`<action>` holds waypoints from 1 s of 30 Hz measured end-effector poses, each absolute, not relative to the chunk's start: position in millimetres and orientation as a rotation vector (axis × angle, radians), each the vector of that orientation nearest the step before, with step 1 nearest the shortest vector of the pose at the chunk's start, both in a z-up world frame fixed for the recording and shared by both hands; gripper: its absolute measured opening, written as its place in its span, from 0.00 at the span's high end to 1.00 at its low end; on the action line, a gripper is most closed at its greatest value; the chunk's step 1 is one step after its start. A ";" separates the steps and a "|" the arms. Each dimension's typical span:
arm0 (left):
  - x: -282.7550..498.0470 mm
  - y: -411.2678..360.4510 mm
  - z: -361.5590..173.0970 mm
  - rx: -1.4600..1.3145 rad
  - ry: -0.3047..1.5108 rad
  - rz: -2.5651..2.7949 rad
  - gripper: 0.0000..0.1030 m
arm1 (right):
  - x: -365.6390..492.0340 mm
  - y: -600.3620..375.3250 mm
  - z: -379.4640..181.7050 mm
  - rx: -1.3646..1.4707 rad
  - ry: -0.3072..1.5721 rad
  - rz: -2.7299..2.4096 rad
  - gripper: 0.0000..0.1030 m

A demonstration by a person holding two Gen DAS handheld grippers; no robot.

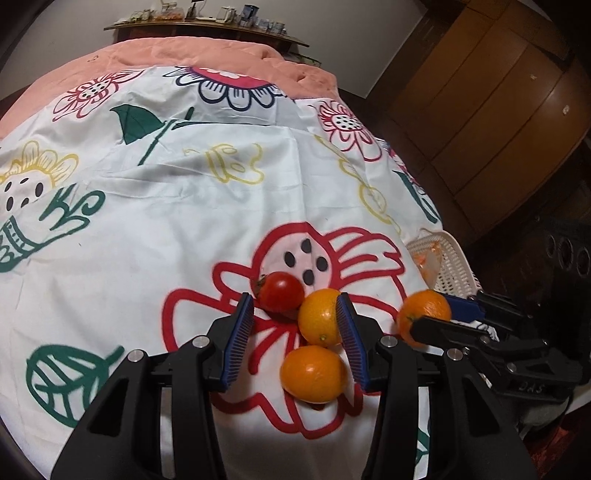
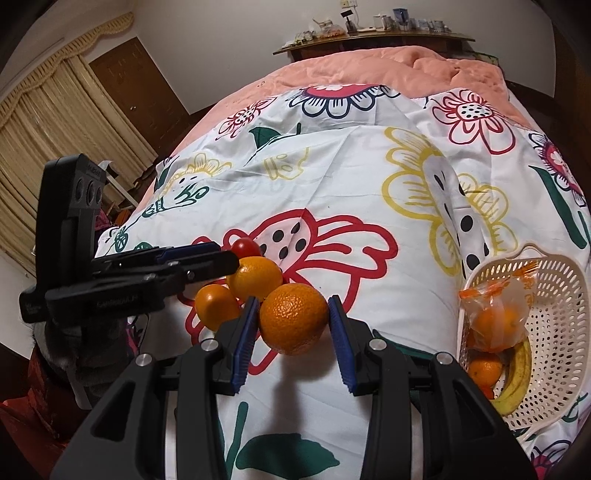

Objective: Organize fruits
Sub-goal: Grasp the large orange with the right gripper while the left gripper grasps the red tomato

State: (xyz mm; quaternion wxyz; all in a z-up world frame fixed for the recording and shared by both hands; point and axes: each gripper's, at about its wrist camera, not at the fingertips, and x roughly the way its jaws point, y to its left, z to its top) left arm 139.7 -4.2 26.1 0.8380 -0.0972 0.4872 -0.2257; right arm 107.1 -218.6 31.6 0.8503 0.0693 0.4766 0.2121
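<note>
A red tomato [image 1: 280,300] and two oranges [image 1: 317,319] [image 1: 312,373] lie close together on the flowered bedsheet [image 1: 184,206]. My left gripper [image 1: 293,301] stands open over this cluster; its left pad touches nothing and its right finger [image 1: 347,328] is beside the upper orange. My right gripper [image 2: 294,301] is shut on a third, rough-skinned orange [image 2: 293,317], with a pad pressed on each side. The same grip [image 1: 430,312] shows at the right of the left wrist view. A white perforated basket [image 2: 554,266] lies to the right.
The basket holds a bag of oranges [image 2: 495,321], a banana [image 2: 517,373] and a loose orange [image 2: 485,369]. A pink quilt [image 2: 369,70] covers the far bed. A cluttered shelf [image 1: 207,26] stands behind, wooden wardrobes [image 1: 498,110] right, curtains [image 2: 48,122] left.
</note>
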 end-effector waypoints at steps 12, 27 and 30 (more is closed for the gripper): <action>147.3 5.9 31.0 -0.231 1.039 -0.434 0.54 | 107.7 -228.1 30.5 0.177 0.996 0.440 0.62; 171.6 -29.8 23.1 -0.219 1.165 -0.400 0.54 | 108.7 -236.7 28.5 0.202 0.988 0.435 0.62; 174.9 -32.9 21.4 -0.225 1.175 -0.380 0.54 | 109.3 -240.9 27.1 0.214 0.987 0.432 0.62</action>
